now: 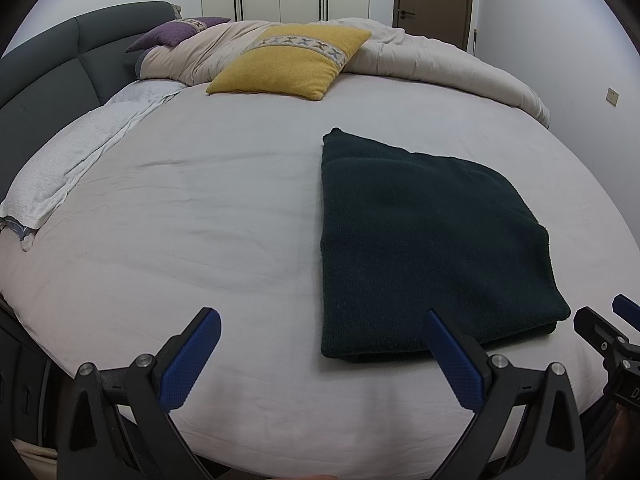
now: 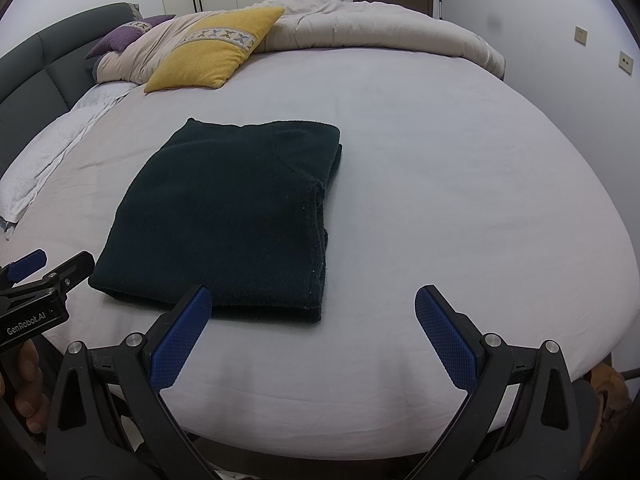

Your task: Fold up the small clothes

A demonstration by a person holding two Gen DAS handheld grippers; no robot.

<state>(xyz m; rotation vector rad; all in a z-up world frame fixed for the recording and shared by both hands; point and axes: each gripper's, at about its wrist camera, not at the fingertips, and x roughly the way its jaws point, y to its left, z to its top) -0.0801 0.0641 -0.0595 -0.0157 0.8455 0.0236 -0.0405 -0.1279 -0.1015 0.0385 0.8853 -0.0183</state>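
Observation:
A dark green knit garment (image 1: 424, 248) lies folded into a neat rectangle on the pale bed sheet (image 1: 192, 216), near the bed's front edge. It also shows in the right wrist view (image 2: 228, 216). My left gripper (image 1: 324, 320) is open and empty, held just in front of the garment's near left corner. My right gripper (image 2: 312, 300) is open and empty, just in front of the garment's near right corner. Each gripper shows at the edge of the other's view: the right one (image 1: 608, 332) and the left one (image 2: 44, 272).
A yellow pillow (image 1: 292, 62), a purple pillow (image 1: 176, 32) and a bunched beige duvet (image 1: 432, 56) lie at the far side of the bed. A white towel (image 1: 68, 164) runs along the left. A dark headboard (image 1: 48, 64) stands at left.

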